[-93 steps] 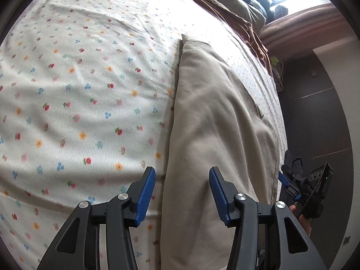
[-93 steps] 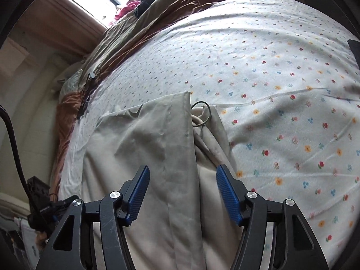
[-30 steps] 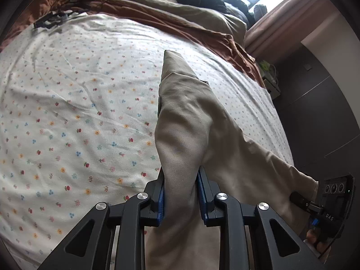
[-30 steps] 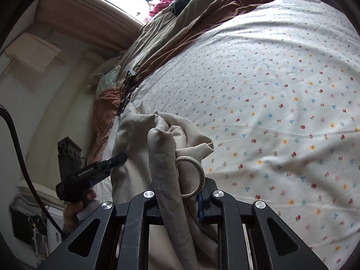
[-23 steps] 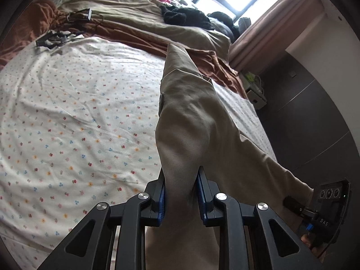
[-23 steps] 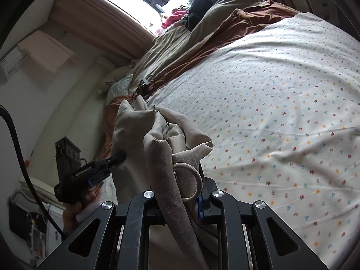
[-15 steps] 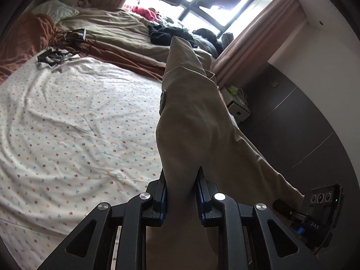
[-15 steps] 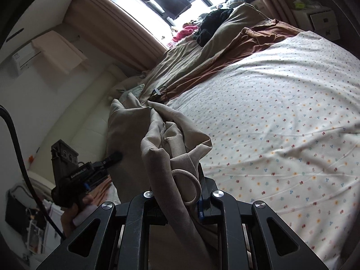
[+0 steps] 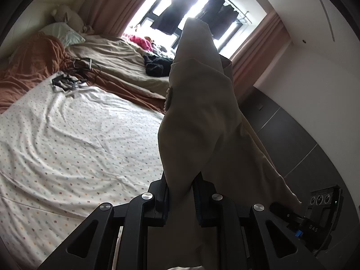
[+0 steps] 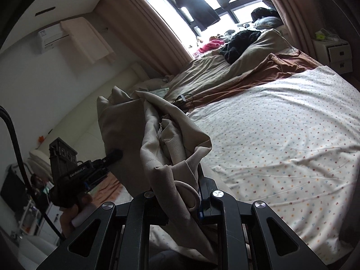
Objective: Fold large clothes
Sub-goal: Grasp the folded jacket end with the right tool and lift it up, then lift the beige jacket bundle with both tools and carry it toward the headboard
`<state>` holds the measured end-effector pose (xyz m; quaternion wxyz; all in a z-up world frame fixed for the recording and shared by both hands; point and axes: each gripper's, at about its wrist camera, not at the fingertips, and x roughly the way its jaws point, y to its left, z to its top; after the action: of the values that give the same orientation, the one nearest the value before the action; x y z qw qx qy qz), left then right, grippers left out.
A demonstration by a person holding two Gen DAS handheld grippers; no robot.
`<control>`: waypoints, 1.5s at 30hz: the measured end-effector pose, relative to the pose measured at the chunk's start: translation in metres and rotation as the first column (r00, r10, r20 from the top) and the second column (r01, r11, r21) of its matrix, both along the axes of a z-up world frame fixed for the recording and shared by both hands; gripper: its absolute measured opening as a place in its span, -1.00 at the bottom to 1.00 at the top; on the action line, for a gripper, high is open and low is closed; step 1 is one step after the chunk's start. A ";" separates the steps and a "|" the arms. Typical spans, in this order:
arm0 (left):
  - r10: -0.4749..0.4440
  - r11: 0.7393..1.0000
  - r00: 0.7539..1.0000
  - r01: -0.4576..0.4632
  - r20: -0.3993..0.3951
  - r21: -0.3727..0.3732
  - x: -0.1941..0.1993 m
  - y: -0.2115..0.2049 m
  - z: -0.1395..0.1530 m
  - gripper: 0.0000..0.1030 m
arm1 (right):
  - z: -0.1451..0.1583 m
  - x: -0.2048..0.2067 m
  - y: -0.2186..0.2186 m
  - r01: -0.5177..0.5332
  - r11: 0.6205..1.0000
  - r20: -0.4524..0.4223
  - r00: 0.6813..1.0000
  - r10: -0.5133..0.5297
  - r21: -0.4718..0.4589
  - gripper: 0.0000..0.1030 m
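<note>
A large beige garment [image 9: 202, 112] hangs lifted above the flowered bed sheet [image 9: 67, 146]. My left gripper [image 9: 180, 180] pinches one edge; its jaws are closing tighter on the fabric, which rises in a peak ahead of them. In the right wrist view my right gripper [image 10: 180, 186] is shut on a bunched part of the garment [image 10: 135, 135], with a cord loop [image 10: 189, 193] beside the right finger. The cloth stretches between both grippers. The right gripper [image 9: 315, 213] shows at the lower right of the left view. A hand [image 10: 72, 216] holds the left gripper [image 10: 90, 166] at the left of the right view.
Flowered sheet [image 10: 281, 135] covers the near bed. Behind lie a brown blanket [image 9: 29, 67], a beige duvet [image 10: 213, 69], black clothes [image 10: 240, 42] and cables [image 9: 74, 74]. A white nightstand [image 10: 335, 54] stands at the far right. Dark clothes hang at the window [image 9: 180, 13].
Both grippers have risen with the garment, lifting it off the sheet. The views have tilted up from the bed to show the window and walls.
</note>
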<state>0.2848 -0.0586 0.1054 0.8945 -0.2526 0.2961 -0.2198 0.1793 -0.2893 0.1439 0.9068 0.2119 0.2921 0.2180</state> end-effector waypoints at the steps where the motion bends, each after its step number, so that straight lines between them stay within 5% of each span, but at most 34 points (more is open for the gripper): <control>1: 0.007 1.000 1.000 -0.007 0.013 0.001 -0.007 0.005 0.006 -0.64 | 0.006 -0.005 0.007 -0.008 1.000 0.010 1.000 0.008 -0.003 -0.65; 21: 0.183 0.982 0.974 -0.187 0.132 0.015 -0.133 0.156 0.072 -0.66 | 0.051 -0.065 0.173 -0.266 0.964 0.112 0.958 0.265 -0.010 -0.66; 37: 0.365 0.926 0.917 -0.375 0.164 0.038 -0.204 0.306 0.090 -0.66 | 0.051 -0.083 0.338 -0.537 0.841 0.111 0.834 0.541 -0.060 -0.66; 45: 0.430 0.889 0.889 -0.447 0.155 0.099 -0.199 0.372 0.079 -0.66 | 0.041 -0.074 0.436 -0.611 0.785 0.069 0.783 0.618 -0.102 -0.66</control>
<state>0.0855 0.3136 0.1839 0.9529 -0.2387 0.1868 -0.0075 0.1058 0.1462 0.1851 0.8067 0.0606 0.3080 0.5006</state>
